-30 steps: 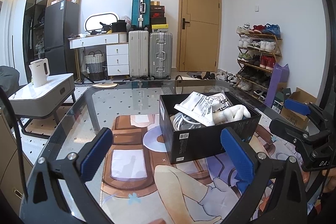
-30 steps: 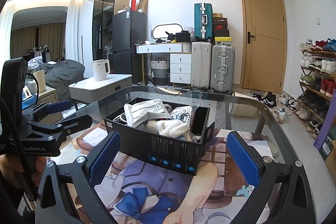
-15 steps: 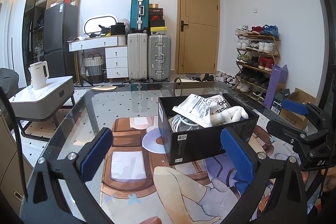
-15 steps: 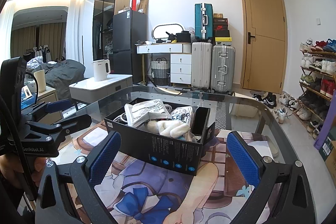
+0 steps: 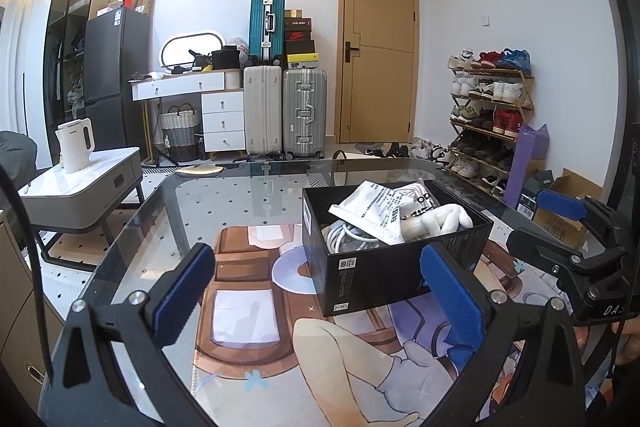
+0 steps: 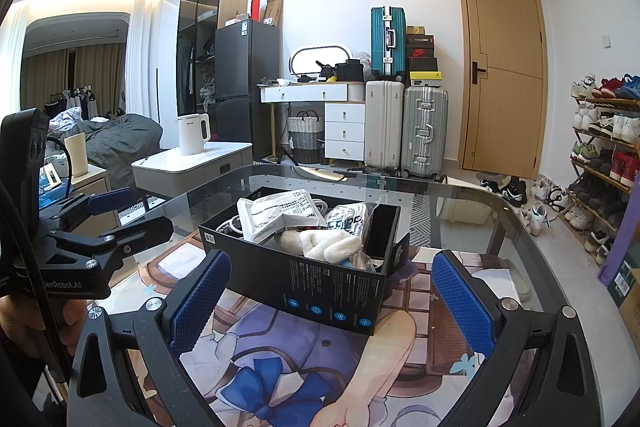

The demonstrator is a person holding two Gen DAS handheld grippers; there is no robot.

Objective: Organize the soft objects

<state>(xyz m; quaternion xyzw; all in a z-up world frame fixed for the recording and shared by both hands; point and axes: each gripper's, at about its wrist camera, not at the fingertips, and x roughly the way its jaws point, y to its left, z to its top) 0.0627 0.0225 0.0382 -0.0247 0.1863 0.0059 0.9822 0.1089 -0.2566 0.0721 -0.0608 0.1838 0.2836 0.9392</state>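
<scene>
A black cardboard box (image 5: 372, 277) (image 6: 320, 287) stands on the printed mat of a glass table. Inside lie a white printed pouch (image 5: 370, 213) (image 6: 276, 213), a white plush toy (image 5: 440, 219) (image 6: 332, 245), a white cable (image 5: 344, 237) and a black-and-white packet (image 6: 348, 221). My left gripper (image 5: 320, 297) is open and empty, held back from the box's near left corner. My right gripper (image 6: 330, 301) is also open and empty, with the box's long side just beyond its fingers. Each gripper shows at the edge of the other's view.
The glass table (image 5: 240, 187) carries a cartoon-printed mat (image 5: 248, 311). A low white side table with a kettle (image 5: 76, 145) stands to the left. Suitcases (image 5: 280, 111), a drawer unit and a door are behind; a shoe rack (image 5: 488, 115) lines the right wall.
The left wrist view has tilted up slightly, so the box sits a little lower and farther left in it. The right gripper has barely moved. Both stay open.
</scene>
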